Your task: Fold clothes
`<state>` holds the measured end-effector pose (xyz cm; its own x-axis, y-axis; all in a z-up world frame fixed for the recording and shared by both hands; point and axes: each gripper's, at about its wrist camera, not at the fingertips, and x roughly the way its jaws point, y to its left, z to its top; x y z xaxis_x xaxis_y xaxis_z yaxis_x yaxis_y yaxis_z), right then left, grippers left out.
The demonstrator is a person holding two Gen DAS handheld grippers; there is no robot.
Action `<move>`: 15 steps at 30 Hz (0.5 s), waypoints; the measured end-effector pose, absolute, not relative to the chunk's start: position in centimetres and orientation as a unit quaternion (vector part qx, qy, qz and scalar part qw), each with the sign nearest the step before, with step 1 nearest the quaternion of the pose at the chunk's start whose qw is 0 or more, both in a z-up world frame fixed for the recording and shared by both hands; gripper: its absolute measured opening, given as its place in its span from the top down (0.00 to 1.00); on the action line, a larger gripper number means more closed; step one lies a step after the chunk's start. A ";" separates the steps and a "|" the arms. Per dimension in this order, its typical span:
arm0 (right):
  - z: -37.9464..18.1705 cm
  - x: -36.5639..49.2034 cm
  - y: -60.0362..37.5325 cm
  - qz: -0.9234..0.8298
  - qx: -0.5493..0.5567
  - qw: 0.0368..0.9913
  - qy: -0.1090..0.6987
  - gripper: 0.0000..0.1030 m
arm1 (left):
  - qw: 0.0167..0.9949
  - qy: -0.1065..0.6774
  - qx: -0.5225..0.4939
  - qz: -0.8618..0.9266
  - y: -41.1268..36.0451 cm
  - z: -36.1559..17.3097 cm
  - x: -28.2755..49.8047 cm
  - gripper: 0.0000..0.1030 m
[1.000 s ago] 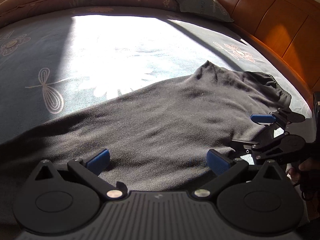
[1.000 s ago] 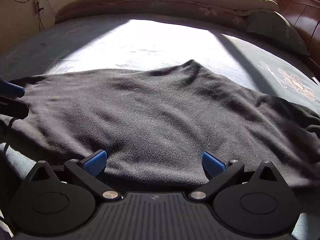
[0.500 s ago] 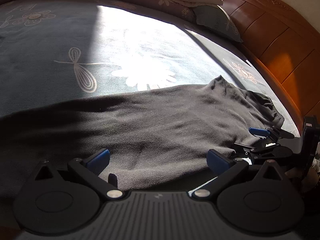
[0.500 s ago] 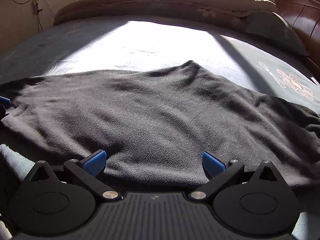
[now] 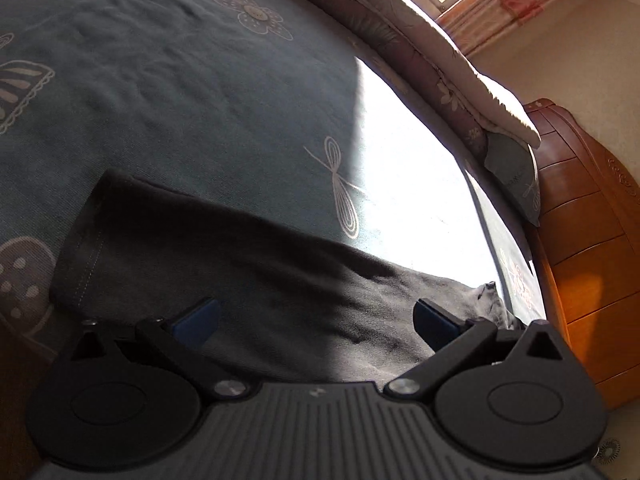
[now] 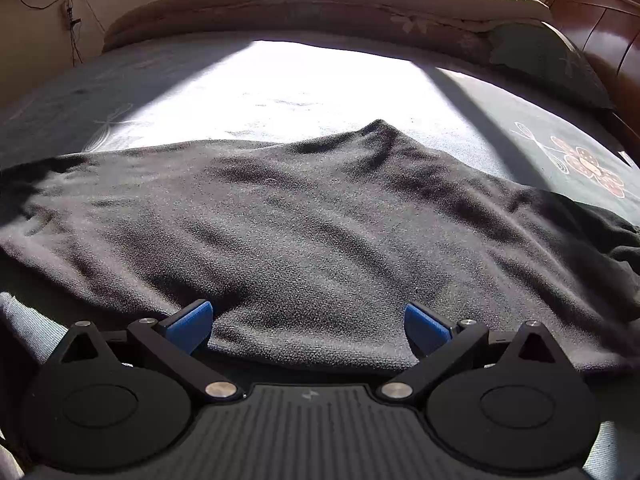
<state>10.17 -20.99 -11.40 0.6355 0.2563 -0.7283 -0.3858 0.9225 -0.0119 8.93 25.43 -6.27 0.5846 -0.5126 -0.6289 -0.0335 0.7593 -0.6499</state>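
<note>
Black garment (image 6: pixel 320 232) R edge cut off, shadowed

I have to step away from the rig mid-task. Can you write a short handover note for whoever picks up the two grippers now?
Left gripper: open, empty, over one end of the black garment.
Right gripper: open, empty, at the garment's near edge.
Garment lies spread, slightly rumpled, on the blue patterned bedspread.
Done: no fold visible.
Left: all folds.

black fleece garment (image 6: pixel 320 232), spread flat, possibly trousers
</note>
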 end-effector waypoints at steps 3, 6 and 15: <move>-11.4 10.2 -21.0 0.176 -0.083 0.901 0.388 0.00 | 0.834 0.416 -0.336 -0.137 26.7 -6.1 8.2 0.01; -11.4 10.3 -21.0 0.176 -0.083 0.900 0.389 0.00 | 0.841 0.414 -0.332 -0.105 27.9 -6.2 8.1 0.01; -11.3 10.4 -21.0 0.176 -0.083 0.898 0.395 0.00 | 0.844 0.378 -0.369 -0.095 31.1 -5.4 11.1 0.01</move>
